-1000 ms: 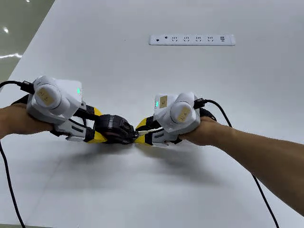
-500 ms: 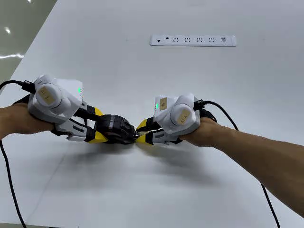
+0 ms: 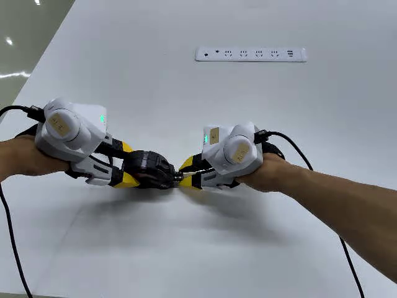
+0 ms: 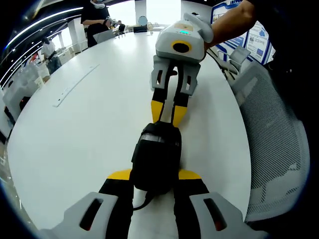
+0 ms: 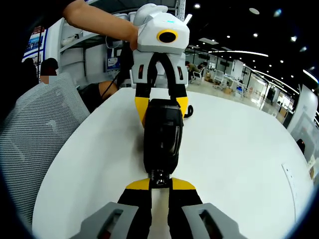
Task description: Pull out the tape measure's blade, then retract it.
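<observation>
— Tape measure (image 3: 149, 169) located where?
— Resting on the desk (image 3: 205, 93), low in the middle of the head view. Black case clamped between the yellow jaws of the left hand-held gripper (image 4: 154, 175), squeezed on both flat sides.
— And seen from the right hand-held gripper (image 5: 160, 185)?
— Straight ahead of it, touching. Mouth of the case turned toward that gripper. Jaws there almost together, pinched on the small hook (image 5: 158, 177) at the blade's end.
— Long axis?
— Running left to right across the desk, in one line with both grippers, nose to nose. So probably a pull of the right one outward along this line, away from the case, with the left one keeping the case in place.
— Nearer hand?
— Left for the case, right for the hook. No reaching needed.
— Hard to make out?
— No blade drawn out so far; all of it hidden inside the case. Hook tiny and dark between the jaws, so impossible to say how deep the pinch goes. Lock button not found. Underside of the case hidden against the desk.
— Further out?
— Power strip (image 3: 250, 53) at the far side of the desk, well apart, not on the pulling line.
</observation>
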The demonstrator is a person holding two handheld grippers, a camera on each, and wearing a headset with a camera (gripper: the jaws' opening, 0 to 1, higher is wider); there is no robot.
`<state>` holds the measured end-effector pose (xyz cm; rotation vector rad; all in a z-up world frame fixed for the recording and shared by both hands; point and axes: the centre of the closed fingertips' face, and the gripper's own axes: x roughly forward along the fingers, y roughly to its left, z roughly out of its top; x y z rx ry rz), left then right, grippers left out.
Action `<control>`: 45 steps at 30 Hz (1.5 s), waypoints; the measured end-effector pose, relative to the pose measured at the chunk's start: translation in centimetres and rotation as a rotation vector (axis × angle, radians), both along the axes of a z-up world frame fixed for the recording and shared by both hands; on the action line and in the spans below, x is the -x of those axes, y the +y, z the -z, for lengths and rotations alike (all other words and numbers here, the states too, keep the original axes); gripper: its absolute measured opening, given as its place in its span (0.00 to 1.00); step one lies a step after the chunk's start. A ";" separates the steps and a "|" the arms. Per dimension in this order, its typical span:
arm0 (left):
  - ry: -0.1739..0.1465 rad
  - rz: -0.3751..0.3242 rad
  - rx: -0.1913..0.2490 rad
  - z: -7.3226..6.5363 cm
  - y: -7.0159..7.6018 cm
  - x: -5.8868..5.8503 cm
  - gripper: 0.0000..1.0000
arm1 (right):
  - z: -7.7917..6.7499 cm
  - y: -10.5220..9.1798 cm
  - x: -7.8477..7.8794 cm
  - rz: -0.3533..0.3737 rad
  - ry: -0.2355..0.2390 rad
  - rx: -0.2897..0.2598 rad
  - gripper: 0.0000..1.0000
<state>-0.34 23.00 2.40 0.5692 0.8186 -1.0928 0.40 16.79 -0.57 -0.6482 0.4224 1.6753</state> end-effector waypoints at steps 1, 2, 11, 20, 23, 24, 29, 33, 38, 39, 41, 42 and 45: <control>0.000 0.000 0.000 0.0 0.0 0.0 0.25 | 0.0 -0.1 0.0 0.000 0.000 0.001 0.08; 0.000 0.001 -0.002 0.0 0.0 0.0 0.25 | 0.0 -0.2 0.0 -0.001 0.000 0.002 0.08; 0.001 0.004 -0.003 0.0 0.0 0.0 0.25 | 0.0 -1.0 -0.1 -0.001 -0.002 0.009 0.08; 0.000 0.006 -0.005 0.0 0.0 -0.1 0.25 | 0.0 -2.5 -0.4 0.007 -0.004 0.017 0.08; 0.000 0.006 -0.006 0.0 -0.1 -0.1 0.25 | 0.0 -3.0 -0.4 0.011 -0.006 0.020 0.08; 0.000 0.007 -0.006 0.0 -0.1 -0.1 0.25 | 0.0 -3.3 -0.5 0.013 -0.006 0.021 0.08; 0.002 0.006 -0.005 0.0 -0.1 0.0 0.25 | -0.1 -4.1 -0.5 0.016 -0.016 0.019 0.08; 0.003 0.004 -0.004 0.0 -0.1 0.0 0.25 | -0.1 -4.7 -0.7 0.023 -0.018 0.019 0.08; 0.001 0.004 -0.005 0.0 0.0 0.0 0.25 | -0.1 -5.5 -0.8 0.031 -0.014 0.018 0.08; 0.002 0.005 -0.005 0.0 0.0 0.0 0.25 | -0.1 -5.8 -0.8 0.031 -0.014 0.018 0.08; 0.003 0.003 -0.005 0.0 0.0 0.0 0.25 | -0.1 -6.0 -0.9 0.032 -0.014 0.020 0.08; 0.003 0.003 -0.005 0.0 0.0 0.0 0.25 | -0.1 -6.3 -0.9 0.032 -0.015 0.020 0.08; 0.004 0.003 -0.005 0.0 0.0 0.0 0.25 | -0.2 -6.8 -1.0 0.032 -0.016 0.020 0.08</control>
